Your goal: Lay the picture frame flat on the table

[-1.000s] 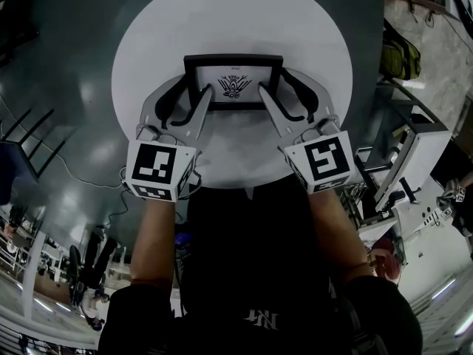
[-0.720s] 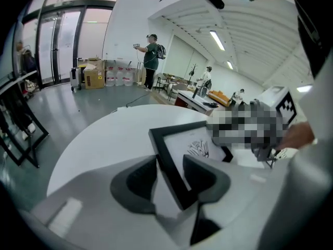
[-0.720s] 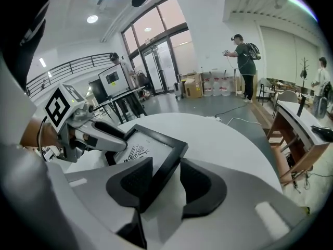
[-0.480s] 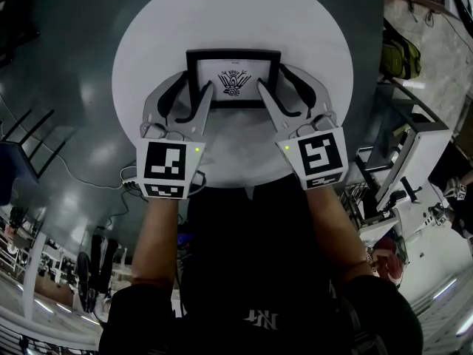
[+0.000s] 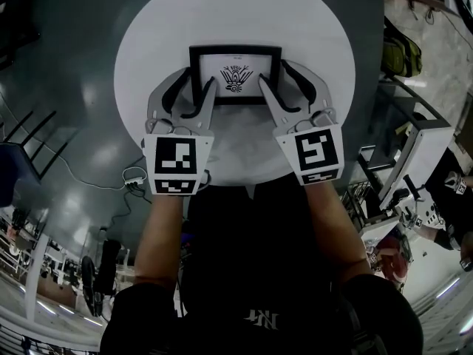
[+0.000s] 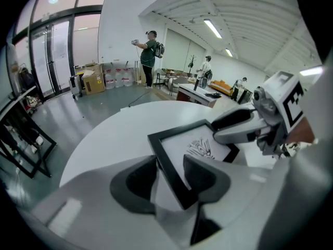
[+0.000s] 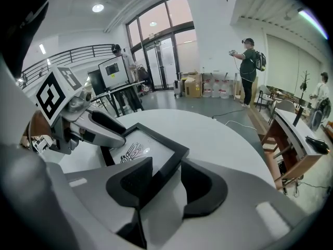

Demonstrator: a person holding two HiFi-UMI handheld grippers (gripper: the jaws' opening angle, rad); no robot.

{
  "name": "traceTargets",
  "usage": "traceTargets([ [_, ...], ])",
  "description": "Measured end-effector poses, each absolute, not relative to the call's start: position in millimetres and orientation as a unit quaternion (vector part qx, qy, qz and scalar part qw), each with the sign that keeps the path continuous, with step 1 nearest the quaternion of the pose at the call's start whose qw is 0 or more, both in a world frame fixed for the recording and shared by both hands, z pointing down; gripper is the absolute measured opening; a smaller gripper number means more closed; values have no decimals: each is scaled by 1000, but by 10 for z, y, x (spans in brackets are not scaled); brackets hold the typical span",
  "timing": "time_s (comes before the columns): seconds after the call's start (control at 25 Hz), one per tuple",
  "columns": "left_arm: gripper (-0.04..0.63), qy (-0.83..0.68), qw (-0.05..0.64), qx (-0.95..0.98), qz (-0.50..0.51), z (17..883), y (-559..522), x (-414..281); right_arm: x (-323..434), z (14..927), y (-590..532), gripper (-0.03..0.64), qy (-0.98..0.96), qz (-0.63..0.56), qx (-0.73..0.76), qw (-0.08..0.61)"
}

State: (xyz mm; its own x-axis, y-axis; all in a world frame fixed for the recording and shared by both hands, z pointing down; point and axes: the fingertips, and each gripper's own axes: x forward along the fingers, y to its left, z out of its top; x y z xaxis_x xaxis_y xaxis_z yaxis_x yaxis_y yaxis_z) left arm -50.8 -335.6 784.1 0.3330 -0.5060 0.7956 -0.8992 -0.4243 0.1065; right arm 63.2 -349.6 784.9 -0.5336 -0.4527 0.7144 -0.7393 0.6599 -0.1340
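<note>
Behind the jaws, picture frame (image 5: 235,75) corners hide.

The picture frame (image 5: 235,75) is lying face up on the round white table (image 5: 236,13). The left gripper (image 5: 198,78) is straddling its left edge, jaws just now opening wider. The right gripper (image 5: 273,74) is straddling its right edge, jaws apart.

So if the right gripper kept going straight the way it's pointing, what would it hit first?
Most likely the picture frame: its right edge sits between the right gripper's open jaws. Just beneath is the white table, though depth is hard to judge.
</note>
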Motion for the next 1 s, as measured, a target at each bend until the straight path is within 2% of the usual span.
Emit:
traceTargets([
  [0.52,159,-449,245,795,327,7539,-3448,-551,547,7540,-3530,175,-853,199,366,314],
  [0.72,62,-440,216,818,300,7017,-3542,-626,438,6969,-3665,85,-864,172,378,285],
  [0.8,38,-440,201,827,287,6710,-3569,-681,399,6670,-3708,68,-868,158,381,277],
  [0.92,6,-436,178,839,272,6257,-3582,-766,328,6200,-3733,4,-876,150,381,255],
  [1.0,3,-431,160,848,264,5966,-3598,-814,273,5884,-3744,-2,-882,156,379,231],
])
